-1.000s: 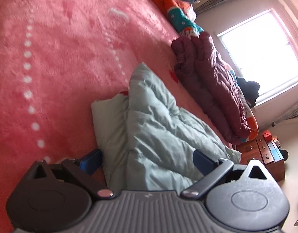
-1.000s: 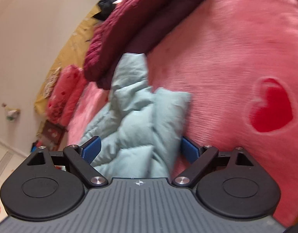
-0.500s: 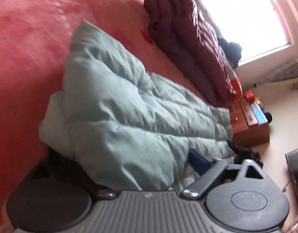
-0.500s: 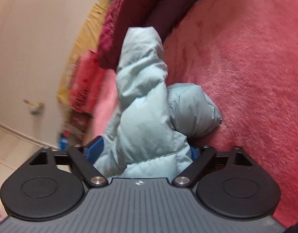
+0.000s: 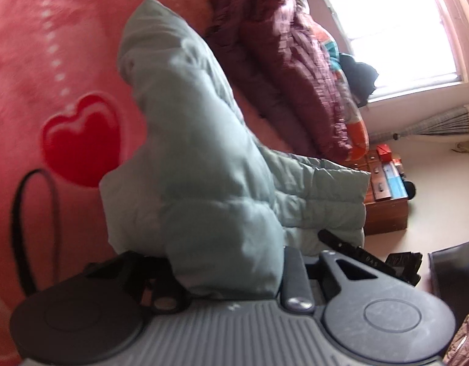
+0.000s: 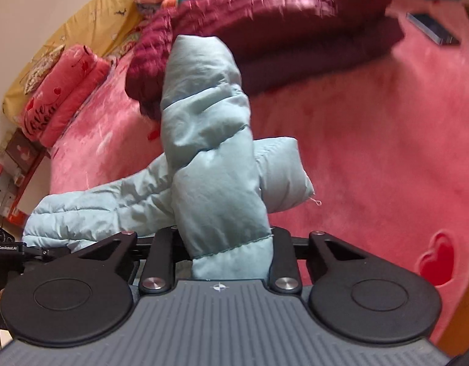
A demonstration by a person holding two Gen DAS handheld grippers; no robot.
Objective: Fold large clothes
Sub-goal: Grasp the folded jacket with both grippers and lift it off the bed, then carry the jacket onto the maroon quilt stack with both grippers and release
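Observation:
A light blue puffer jacket (image 5: pixel 197 152) lies bunched on a pink fleece bed cover (image 5: pixel 36 61). My left gripper (image 5: pixel 228 277) has its jaws closing, and a thick fold of the jacket is squeezed between them and raised off the bed; the fingertips are buried in the cloth. In the right wrist view the jacket (image 6: pixel 210 140) stands up as a padded roll. The jaws of my right gripper (image 6: pixel 225 244) are closing as well, and they pinch the roll's lower end.
A maroon quilted coat (image 5: pixel 283 61) lies heaped behind the jacket, also the maroon coat (image 6: pixel 280 15). A black strap loop (image 5: pixel 33 228) rests by a red heart print. A dark flat device (image 6: pixel 432 30) lies far right. Wooden drawers (image 5: pixel 384 195) stand beside the bed.
Both grippers went from wide open around the jacket to pinching it. Each has risen, pulling the jacket up off the bed cover into a bunched roll.

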